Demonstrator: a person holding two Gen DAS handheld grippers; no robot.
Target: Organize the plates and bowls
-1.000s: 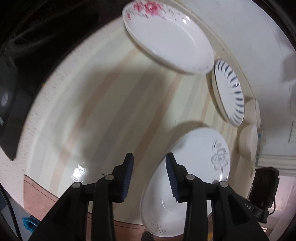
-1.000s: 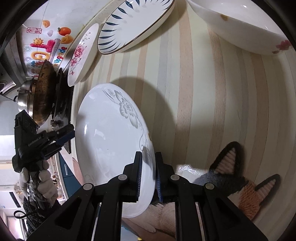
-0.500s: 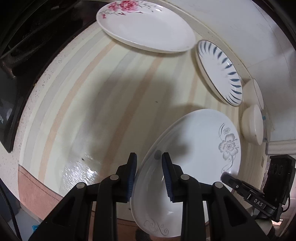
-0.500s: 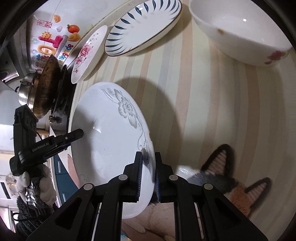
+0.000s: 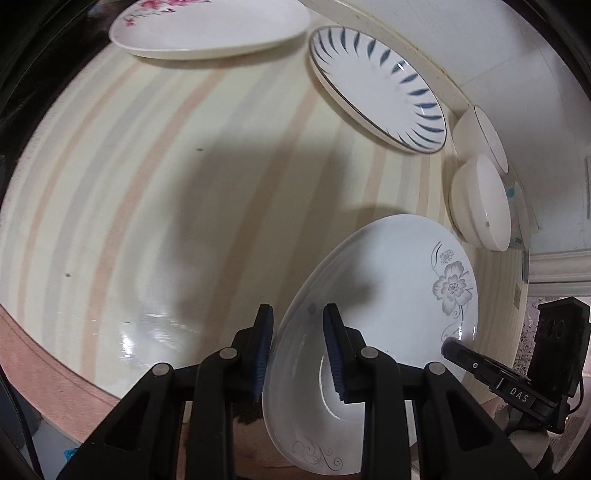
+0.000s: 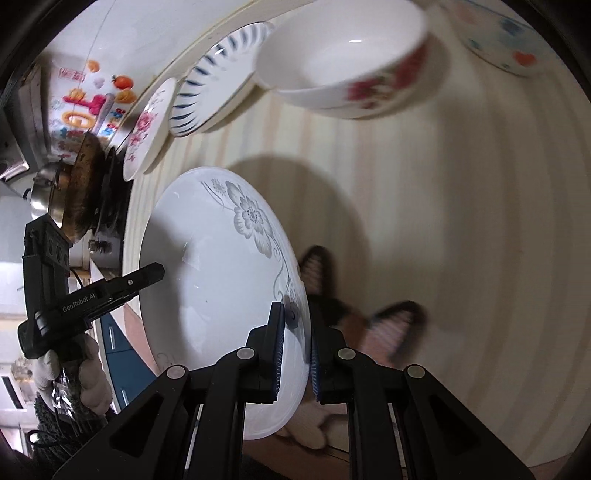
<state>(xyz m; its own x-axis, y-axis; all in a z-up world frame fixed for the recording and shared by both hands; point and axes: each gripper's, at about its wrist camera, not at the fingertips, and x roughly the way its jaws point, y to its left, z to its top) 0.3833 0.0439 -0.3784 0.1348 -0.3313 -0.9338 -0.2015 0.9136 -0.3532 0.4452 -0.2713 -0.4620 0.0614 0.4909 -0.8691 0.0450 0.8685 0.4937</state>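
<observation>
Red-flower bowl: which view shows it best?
The right wrist view: the red-flower bowl sits upright, interior and flower band visible, slightly blurred. The left wrist view shows only pale bowls seen side-on, so it cannot be identified there.

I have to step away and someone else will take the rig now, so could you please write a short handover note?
Right gripper: shut on the rim of the grey-flower plate.
Left gripper: open, fingers straddling the opposite rim of that plate.
Elsewhere on the striped table: pink-flower plate, blue-striped plate, red-flower bowl and two more bowls, all unstacked.
Done: nothing stacked yet.
Left: place this plate, then group plates and bowls.
</observation>
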